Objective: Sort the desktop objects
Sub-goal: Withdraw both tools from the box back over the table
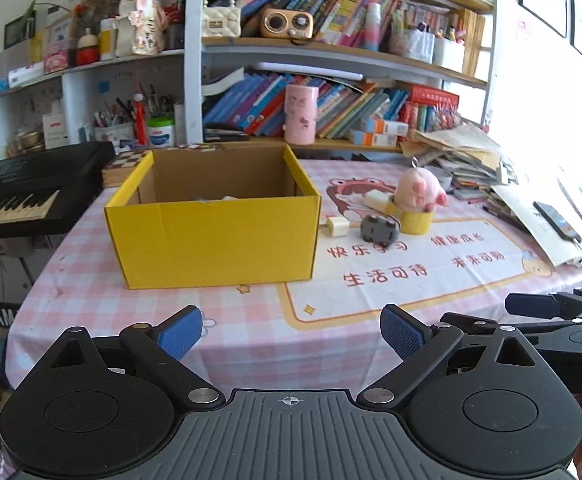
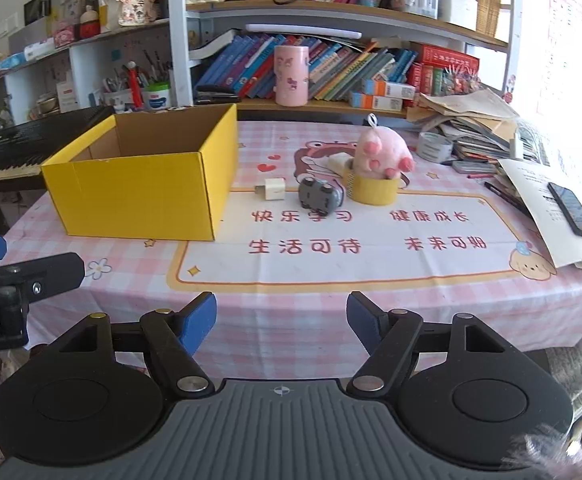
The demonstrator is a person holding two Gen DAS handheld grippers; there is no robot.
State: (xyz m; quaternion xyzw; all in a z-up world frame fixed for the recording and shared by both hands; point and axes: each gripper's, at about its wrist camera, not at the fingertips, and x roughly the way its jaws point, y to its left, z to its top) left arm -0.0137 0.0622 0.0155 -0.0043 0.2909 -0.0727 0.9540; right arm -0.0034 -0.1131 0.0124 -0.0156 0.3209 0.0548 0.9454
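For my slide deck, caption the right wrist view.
Open right gripper faces yellow box, toy car, tape roll and pink plush.

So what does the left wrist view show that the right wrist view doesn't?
Left wrist only: something pale inside the yellow box, and the checkered board behind it.
Right wrist only: the grey tape roll by the paper stack.
Both: the box, white charger, grey toy car, pink plush on the yellow tape roll, black phone.
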